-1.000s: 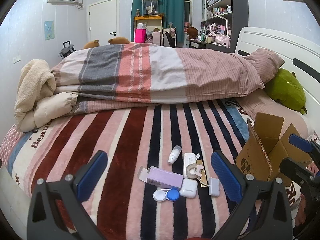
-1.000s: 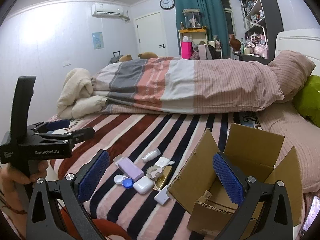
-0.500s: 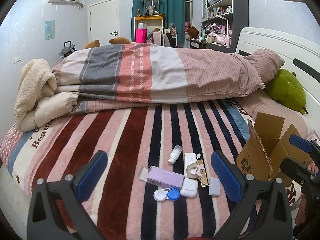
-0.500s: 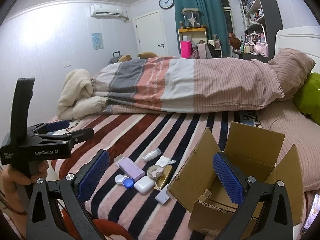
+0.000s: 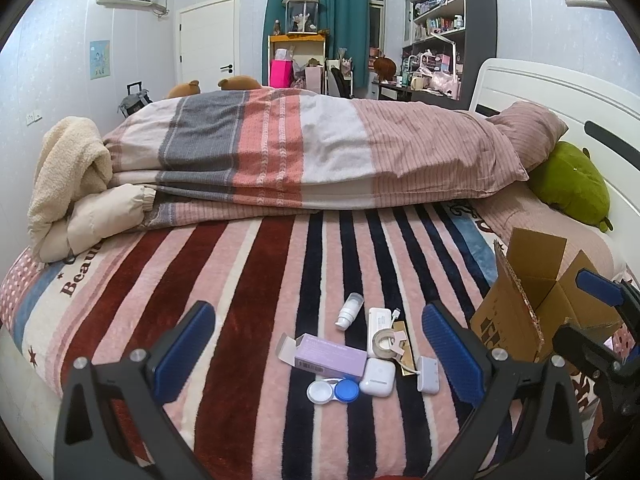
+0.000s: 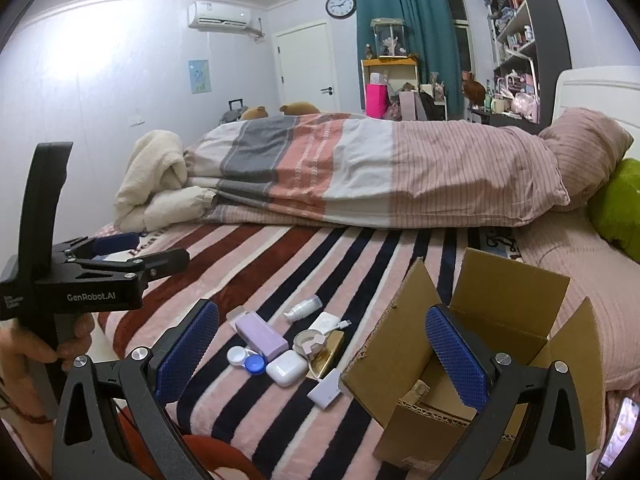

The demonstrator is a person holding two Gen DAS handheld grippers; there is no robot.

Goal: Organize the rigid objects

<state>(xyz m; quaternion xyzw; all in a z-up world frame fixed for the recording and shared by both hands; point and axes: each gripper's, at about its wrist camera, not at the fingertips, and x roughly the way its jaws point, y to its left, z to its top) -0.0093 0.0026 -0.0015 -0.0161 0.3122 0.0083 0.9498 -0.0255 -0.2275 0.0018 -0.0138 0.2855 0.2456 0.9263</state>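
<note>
Small items lie in a cluster on the striped blanket: a lilac carton [image 5: 328,358] [image 6: 261,335], a white-and-blue lens case [image 5: 333,391] [image 6: 246,359], a white earbud case [image 5: 377,376] [image 6: 285,367], a tape roll [image 5: 385,343] [image 6: 309,340], a small white bottle [image 5: 349,310] [image 6: 303,307], a white charger [image 5: 380,317] and a lilac adapter [image 5: 427,374] [image 6: 325,392]. An open cardboard box [image 5: 536,304] [image 6: 476,356] stands to their right. My left gripper [image 5: 318,350] is open above the cluster. My right gripper [image 6: 322,354] is open, spanning the cluster and box.
A folded quilt [image 5: 312,152] and cream blanket [image 5: 68,184] fill the far half of the bed. A green plush [image 5: 568,184] lies by the white headboard [image 5: 560,100]. A hand [image 6: 48,344] holds the left gripper's handle at the bed's near edge.
Both grippers stay open and almost still; each view shifts only very slightly. The objects and box have not moved.
</note>
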